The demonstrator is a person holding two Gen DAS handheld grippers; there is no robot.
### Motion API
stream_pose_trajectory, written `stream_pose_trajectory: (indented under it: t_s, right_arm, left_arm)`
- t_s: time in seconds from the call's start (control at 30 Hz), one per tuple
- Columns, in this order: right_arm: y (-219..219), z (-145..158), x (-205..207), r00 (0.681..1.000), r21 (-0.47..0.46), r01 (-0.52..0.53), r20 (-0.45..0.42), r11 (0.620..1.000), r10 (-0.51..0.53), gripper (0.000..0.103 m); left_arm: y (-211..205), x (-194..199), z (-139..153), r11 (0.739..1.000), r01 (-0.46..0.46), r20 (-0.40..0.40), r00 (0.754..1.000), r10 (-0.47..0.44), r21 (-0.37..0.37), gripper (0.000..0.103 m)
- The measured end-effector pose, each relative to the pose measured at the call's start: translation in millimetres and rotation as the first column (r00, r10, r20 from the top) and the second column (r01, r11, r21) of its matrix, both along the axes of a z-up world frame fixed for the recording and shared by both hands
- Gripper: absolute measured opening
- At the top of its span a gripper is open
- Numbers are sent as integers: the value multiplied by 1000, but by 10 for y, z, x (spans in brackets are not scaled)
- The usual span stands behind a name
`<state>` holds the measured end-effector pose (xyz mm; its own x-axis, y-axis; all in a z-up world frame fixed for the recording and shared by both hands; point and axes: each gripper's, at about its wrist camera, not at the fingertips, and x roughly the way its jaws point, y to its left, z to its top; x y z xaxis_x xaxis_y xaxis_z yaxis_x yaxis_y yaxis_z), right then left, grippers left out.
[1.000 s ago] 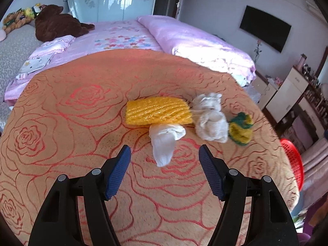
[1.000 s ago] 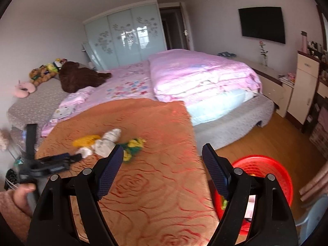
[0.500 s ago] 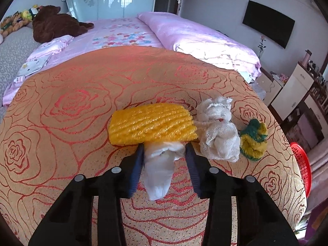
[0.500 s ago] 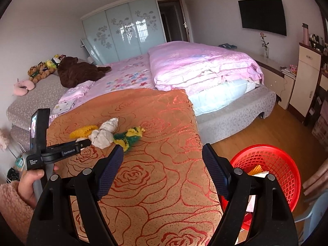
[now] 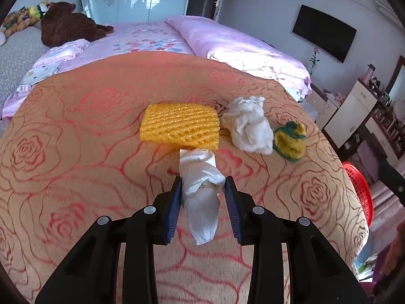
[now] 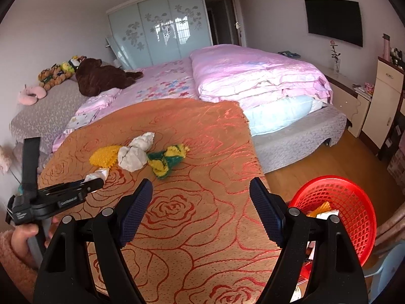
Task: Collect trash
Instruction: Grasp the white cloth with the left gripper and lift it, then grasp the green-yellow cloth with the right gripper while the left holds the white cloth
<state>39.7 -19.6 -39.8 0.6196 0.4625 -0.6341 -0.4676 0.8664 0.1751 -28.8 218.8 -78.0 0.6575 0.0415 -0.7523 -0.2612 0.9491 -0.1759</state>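
a white twisted tissue wad [image 5: 200, 190] is clamped between blue pads above the rose-patterned cloth, near a flat yellow foam net [image 5: 179, 126], a crumpled white gauze lump [image 5: 249, 129] and a yellow-green scrap [image 5: 291, 141].

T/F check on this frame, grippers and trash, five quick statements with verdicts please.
1. The left gripper is shut on the white tissue wad. True; its jaws have just been closing.
2. The right gripper holds the yellow foam net. False: it is open and empty.
3. The red basket sits on the orange cloth. False: it stands on the floor beside it.
4. The basket already holds some trash. True.
5. The white gauze wad lies between the net and the yellow-green yarn. True.
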Motion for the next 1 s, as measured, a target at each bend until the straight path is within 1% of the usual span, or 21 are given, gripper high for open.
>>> stream_pose_trajectory:
  t_s: [0.27,0.4,0.47,0.63,0.83,0.87,0.9,0.97,1.0]
  right_arm:
    - [324,-158,224,998,-19,-34,-51,999,33,76]
    - [574,-253,390,997,-47,-65,-51,997,63,76]
    - [705,-301,455,996,-67,-85,-45,994,82,76]
    - [958,-418,573,992,-122,-124,-19,985,123,76]
    - [1100,-455,752,987,-156,-162,-47,974,157,76]
    - [1122,-472,767,985,-164,-168,-58,972,160,70]
    - [1142,-496,797,983,-171,-179,-77,969,168,62]
    - [1160,-533,813,979,-173,-195,-101,965,180,55]
    - [1156,-525,809,979,-172,-194,-99,966,179,53]
  left_arm:
    - [-76,-222,107,1000,-20,55,998,19,14,32]
    - [-56,-280,184,999,-32,90,996,29,25,32]
    - [-41,-279,191,999,-35,94,995,31,32,32]
    - [4,-294,178,999,-41,96,995,39,17,32]
    - [14,-303,160,999,-41,95,995,40,8,32]
    - [13,-310,159,999,-40,94,995,39,8,32]
    - [11,-308,159,999,-40,94,995,39,8,32]
    - [10,-307,159,999,-41,95,995,40,11,32]
    - [11,-305,156,999,-42,95,995,41,11,32]
